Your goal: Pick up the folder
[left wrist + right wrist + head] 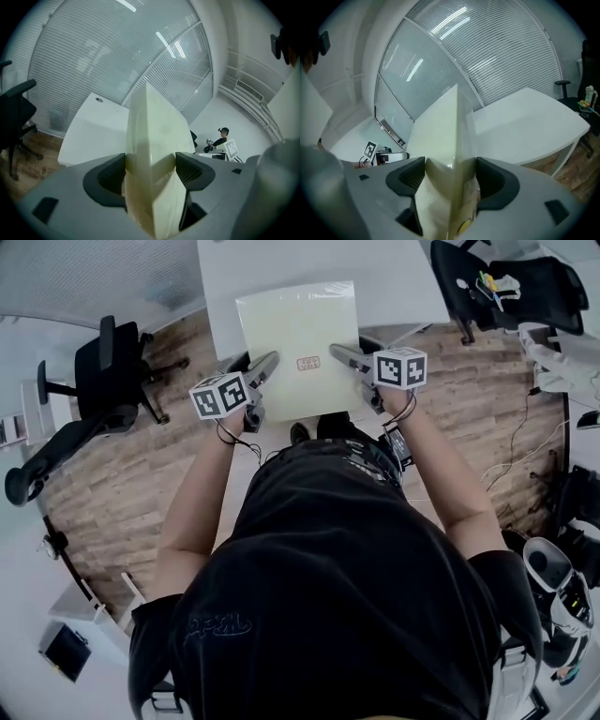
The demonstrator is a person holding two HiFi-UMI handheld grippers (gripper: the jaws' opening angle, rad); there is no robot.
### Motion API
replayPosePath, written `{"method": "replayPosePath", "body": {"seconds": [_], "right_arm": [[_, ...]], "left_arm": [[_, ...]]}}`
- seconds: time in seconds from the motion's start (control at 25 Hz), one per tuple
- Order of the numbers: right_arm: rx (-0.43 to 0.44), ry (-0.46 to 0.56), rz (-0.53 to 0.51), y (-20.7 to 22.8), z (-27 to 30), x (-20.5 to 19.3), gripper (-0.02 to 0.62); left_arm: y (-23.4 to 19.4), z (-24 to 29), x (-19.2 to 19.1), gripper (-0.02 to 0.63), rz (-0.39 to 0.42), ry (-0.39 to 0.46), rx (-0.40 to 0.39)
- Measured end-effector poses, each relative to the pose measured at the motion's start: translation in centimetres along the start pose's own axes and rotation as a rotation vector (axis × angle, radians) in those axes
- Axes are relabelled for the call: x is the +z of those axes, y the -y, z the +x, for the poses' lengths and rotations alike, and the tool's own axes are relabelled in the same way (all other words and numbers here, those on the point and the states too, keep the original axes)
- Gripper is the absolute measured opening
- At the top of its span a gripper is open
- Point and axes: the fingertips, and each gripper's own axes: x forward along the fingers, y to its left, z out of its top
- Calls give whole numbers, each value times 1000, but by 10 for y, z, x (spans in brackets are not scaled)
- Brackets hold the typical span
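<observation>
Clamping from both sides: the left gripper (262,367) has its jaws pinched onto the near-left edge of the folder (295,324), and the right gripper (345,354) bites the near-right edge the same way. Looking along the left gripper (150,168), the pale yellow folder (154,126) stands edge-on, filling the narrow gap between the dark pads. The right gripper (450,173) shows the same: the folder (440,126) is wedged tight between its jaws. From the head view the sheet faces up, reaching away from the person over the white table (394,277), its small red label near the close edge. It looks almost square, so its long axis is hard to call.
</observation>
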Motion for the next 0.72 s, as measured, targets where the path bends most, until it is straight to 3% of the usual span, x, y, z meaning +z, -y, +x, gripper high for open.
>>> {"method": "replayPosePath", "body": {"seconds": [0.32,0.56,0.72], "right_arm": [[-27,5,20,-7,-28,-27,330],[-16,29,-3,7,-89,-40,330],[-13,18,-4,12,-84,-41,330]], "left_arm": [[20,-12,-23,334,18,-12,-16],[76,-2,-54,334,31,-8,-17],[71,-2,-52,336,29,4,1]]}}
